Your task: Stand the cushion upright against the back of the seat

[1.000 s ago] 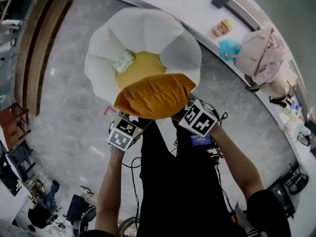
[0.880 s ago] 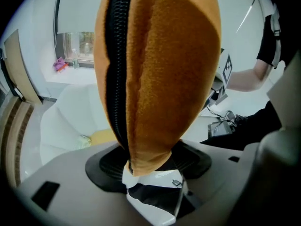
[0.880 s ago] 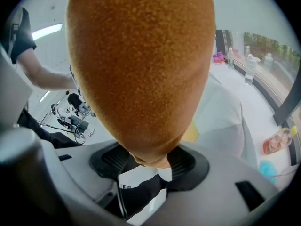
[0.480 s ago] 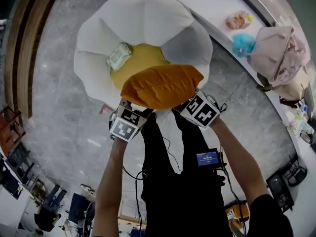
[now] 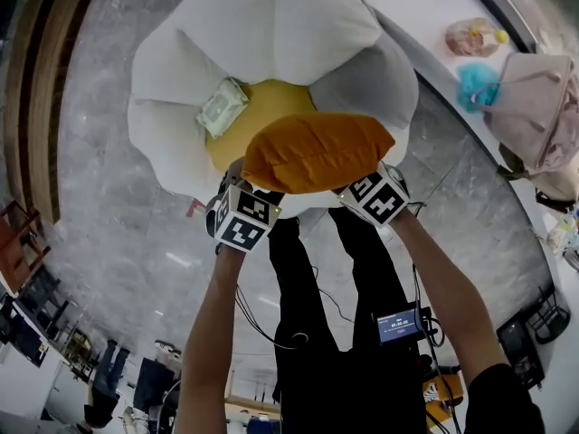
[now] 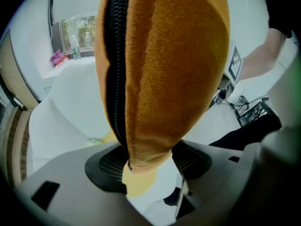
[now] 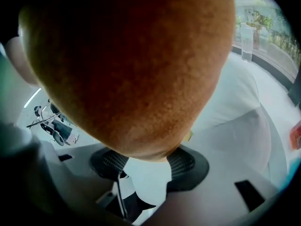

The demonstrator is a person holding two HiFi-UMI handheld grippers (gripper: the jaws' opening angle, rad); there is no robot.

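We seem to be in an office lounge or showroom, judging by the polished grey stone floor point(image 5: 99, 224), a big white petal-shaped armchair point(image 5: 271, 25), a long white window ledge point(image 5: 423, 14) carrying bags point(image 5: 543, 107) and a bottle point(image 7: 247, 44), and desk chairs point(image 5: 101, 403) off at the edge.

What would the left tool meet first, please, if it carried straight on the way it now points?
The left tool grips the orange fabric cushion, so that comes first. Beyond it probably lies the yellow seat pad of the white padded armchair, though depth is unclear.
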